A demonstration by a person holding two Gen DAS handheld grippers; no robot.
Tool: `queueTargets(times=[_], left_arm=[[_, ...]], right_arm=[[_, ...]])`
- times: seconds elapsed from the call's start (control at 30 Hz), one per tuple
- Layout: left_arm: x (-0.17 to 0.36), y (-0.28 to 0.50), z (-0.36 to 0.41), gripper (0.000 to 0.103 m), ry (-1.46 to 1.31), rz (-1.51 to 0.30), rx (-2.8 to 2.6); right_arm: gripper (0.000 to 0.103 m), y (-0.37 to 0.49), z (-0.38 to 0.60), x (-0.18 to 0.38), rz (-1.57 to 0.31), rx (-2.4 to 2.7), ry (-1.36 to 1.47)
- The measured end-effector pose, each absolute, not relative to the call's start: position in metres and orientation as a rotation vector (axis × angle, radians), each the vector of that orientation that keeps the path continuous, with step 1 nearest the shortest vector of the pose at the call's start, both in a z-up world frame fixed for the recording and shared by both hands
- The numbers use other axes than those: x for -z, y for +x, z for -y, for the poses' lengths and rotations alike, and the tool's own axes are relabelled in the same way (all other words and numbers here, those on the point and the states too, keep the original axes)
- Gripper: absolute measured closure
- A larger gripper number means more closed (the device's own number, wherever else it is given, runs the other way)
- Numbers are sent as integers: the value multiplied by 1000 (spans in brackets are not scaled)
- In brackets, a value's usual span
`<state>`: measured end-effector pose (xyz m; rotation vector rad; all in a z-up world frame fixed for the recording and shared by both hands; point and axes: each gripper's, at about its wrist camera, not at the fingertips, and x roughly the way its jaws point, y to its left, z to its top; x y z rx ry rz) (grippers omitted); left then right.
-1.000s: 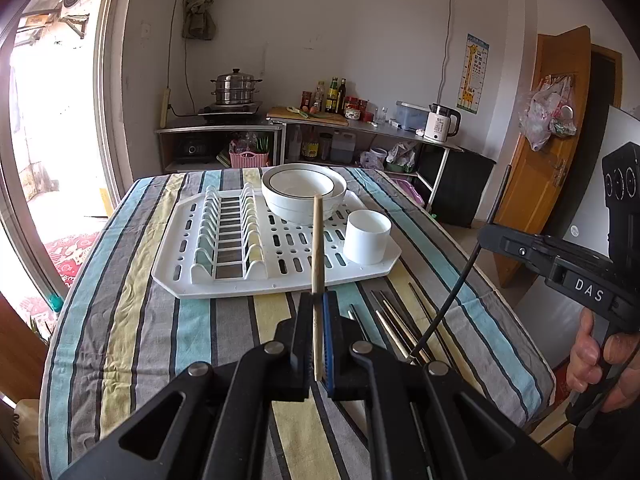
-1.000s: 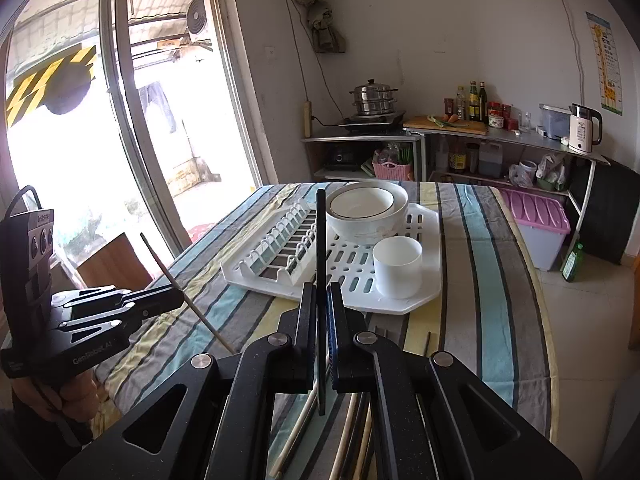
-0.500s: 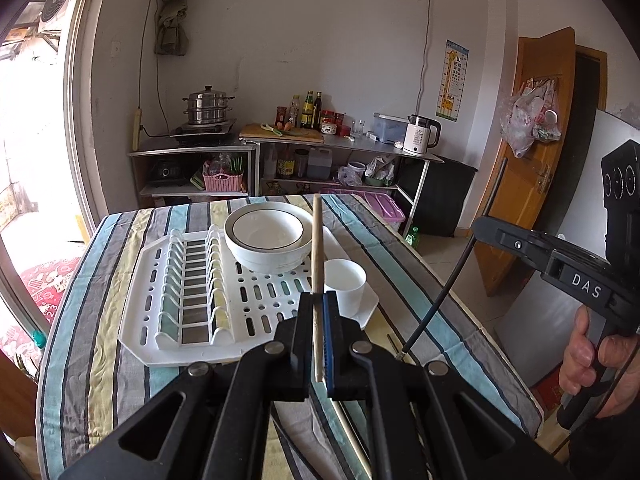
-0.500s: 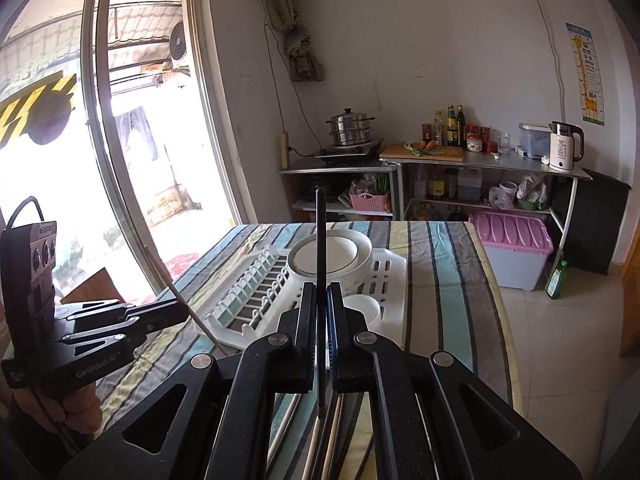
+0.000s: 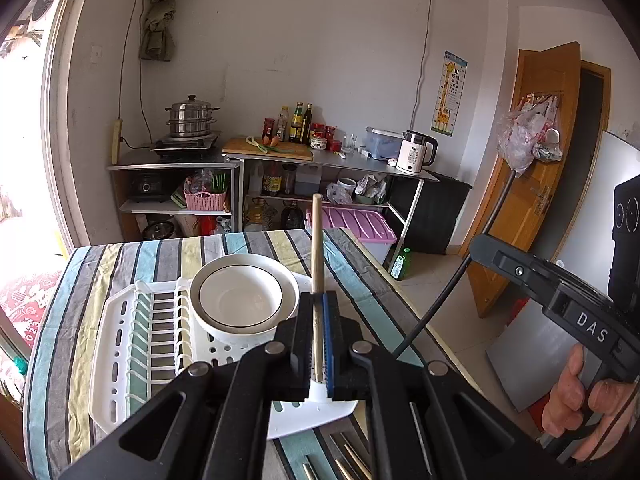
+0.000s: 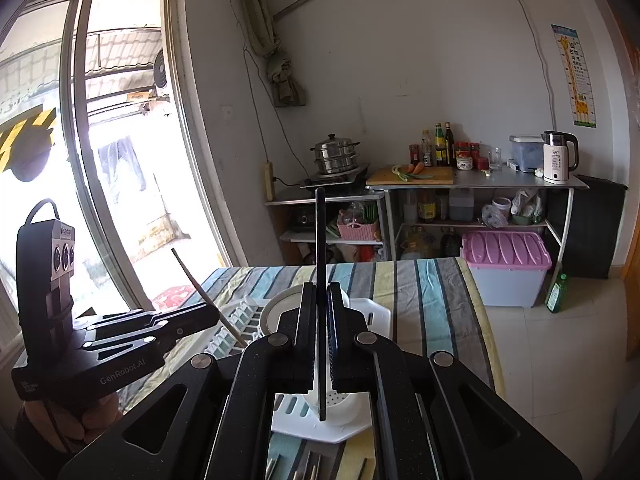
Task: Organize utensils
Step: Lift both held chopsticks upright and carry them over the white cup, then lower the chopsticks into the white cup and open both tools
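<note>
My left gripper [image 5: 319,300] is shut on a light wooden chopstick [image 5: 317,248] that stands up between its pads. My right gripper [image 6: 321,292] is shut on a black chopstick [image 6: 320,236], also upright. Each gripper shows in the other's view: the right gripper [image 5: 486,248] with the black chopstick [image 5: 472,264] slanting down from it, the left gripper [image 6: 208,316] with the wooden chopstick [image 6: 200,284]. Below both lies a white dish rack [image 5: 120,344] holding stacked white bowls [image 5: 240,296] and a white utensil cup [image 6: 340,404]. Several more chopsticks [image 5: 344,460] lie on the striped cloth in front of the rack.
The striped tablecloth [image 5: 80,280] covers a table whose right edge drops to a tiled floor. Behind stand metal shelves with a steamer pot [image 5: 191,118], bottles, a kettle [image 5: 416,152] and a pink-lidded bin [image 5: 356,224]. A hand [image 5: 576,404] grips the right tool.
Both grippers have risen and pulled back from the table with their chopsticks; the rack and bowls now sit lower in both views, and the cup is half hidden behind the jaws.
</note>
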<state>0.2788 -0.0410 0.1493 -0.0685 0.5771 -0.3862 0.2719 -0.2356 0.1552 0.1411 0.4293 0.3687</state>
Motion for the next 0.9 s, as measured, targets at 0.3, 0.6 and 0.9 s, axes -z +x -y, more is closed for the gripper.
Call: queueTargets(times=[0.3,0.6,0.9], left_arm=[[-121,313,52,98,-74,-638,393],[-95,335,50,98,-110,-717,398],[-76,346,48,98,-126,-765,375]], right_arm=[[98,311,229,-127,-488,-367,144],[98,333,228,-97,-566,-360,170],[98,340,238,-91,-586,-342,191]])
